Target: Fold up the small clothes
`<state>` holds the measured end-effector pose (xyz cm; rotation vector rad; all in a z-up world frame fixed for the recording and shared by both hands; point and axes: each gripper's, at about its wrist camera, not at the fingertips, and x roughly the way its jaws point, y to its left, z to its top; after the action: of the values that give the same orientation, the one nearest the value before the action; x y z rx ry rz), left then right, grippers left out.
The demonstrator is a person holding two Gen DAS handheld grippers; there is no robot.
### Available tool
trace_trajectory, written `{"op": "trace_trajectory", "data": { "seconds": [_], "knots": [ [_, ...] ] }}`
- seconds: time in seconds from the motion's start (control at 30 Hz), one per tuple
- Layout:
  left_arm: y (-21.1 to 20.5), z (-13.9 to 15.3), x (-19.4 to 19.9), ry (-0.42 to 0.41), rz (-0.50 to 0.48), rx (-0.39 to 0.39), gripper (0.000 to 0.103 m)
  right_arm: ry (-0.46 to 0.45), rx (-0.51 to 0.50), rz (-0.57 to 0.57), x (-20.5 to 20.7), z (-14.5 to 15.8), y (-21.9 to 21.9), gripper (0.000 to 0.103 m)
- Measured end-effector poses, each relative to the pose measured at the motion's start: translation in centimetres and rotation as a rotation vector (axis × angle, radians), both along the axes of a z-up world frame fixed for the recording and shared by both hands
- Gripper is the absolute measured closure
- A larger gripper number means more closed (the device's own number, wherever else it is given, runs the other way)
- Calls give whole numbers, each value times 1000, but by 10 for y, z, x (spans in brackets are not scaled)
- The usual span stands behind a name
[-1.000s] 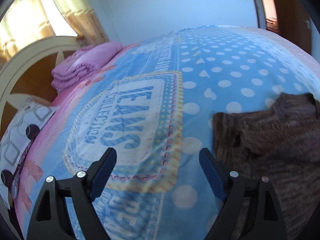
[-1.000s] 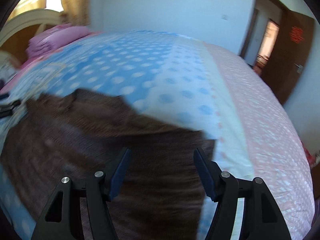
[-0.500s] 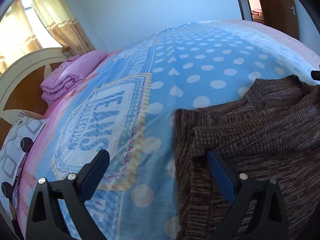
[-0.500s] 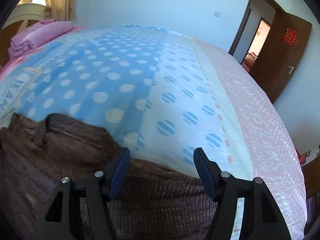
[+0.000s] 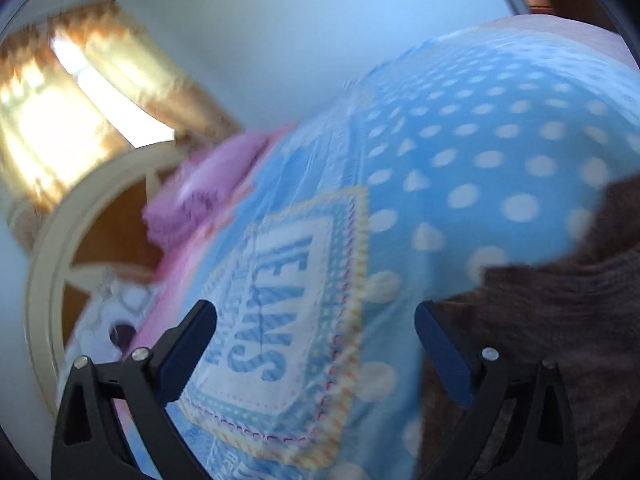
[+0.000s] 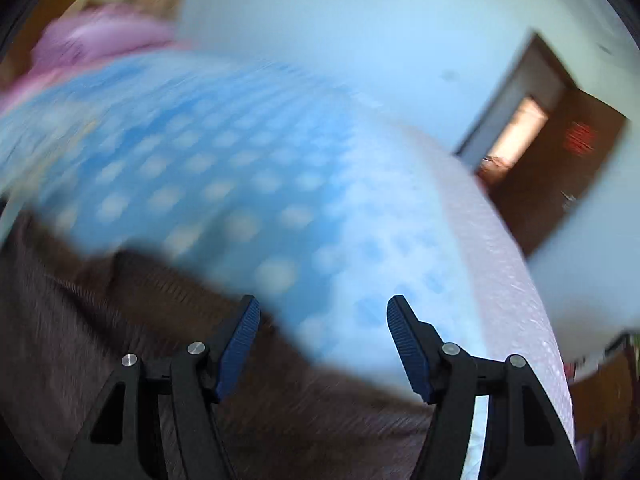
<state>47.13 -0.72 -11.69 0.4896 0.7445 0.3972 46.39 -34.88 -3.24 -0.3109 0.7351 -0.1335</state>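
Observation:
A brown knitted garment [image 5: 560, 304] lies on the blue dotted bedspread [image 5: 480, 152], at the right of the left wrist view. My left gripper [image 5: 316, 344] is open and empty, its right finger at the garment's left edge. In the right wrist view the same garment [image 6: 80, 320] fills the lower left. My right gripper [image 6: 322, 344] is open and empty above the garment's far edge. Both views are blurred by motion.
A folded pink blanket [image 5: 200, 192] lies near the cream headboard [image 5: 52, 264]. A patterned pillow [image 5: 104, 320] sits below it. A curtained window [image 5: 60, 120] is at the left. A brown door [image 6: 560, 168] stands open beyond the bed's right side.
Both cameras have tilted upward and swung, blurring the views. The left gripper has shifted left, so less of the garment shows. Both grippers stay open.

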Motion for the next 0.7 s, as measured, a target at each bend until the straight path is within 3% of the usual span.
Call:
{"op": "trace_trajectory", "data": {
  "seconds": [0.03, 0.1, 0.23, 0.33, 0.5, 0.7],
  "knots": [
    [14, 1, 7, 24, 57, -36, 1, 4, 70, -2, -3, 7, -10, 37],
    [33, 5, 7, 36, 92, -110, 1, 9, 108, 30, -17, 13, -26, 37],
    [41, 1, -22, 24, 47, -158, 1, 58, 163, 106, -46, 10, -63, 38],
    [31, -4, -39, 35, -11, -197, 1, 94, 185, 122, -60, 1, -88, 50],
    [1, -5, -43, 30, -84, -198, 1, 185, 213, 284, -72, -14, -70, 51],
    [5, -30, -29, 91, -14, -125, 0, 281, 162, 372, -62, -43, -38, 51]
  ]
}}
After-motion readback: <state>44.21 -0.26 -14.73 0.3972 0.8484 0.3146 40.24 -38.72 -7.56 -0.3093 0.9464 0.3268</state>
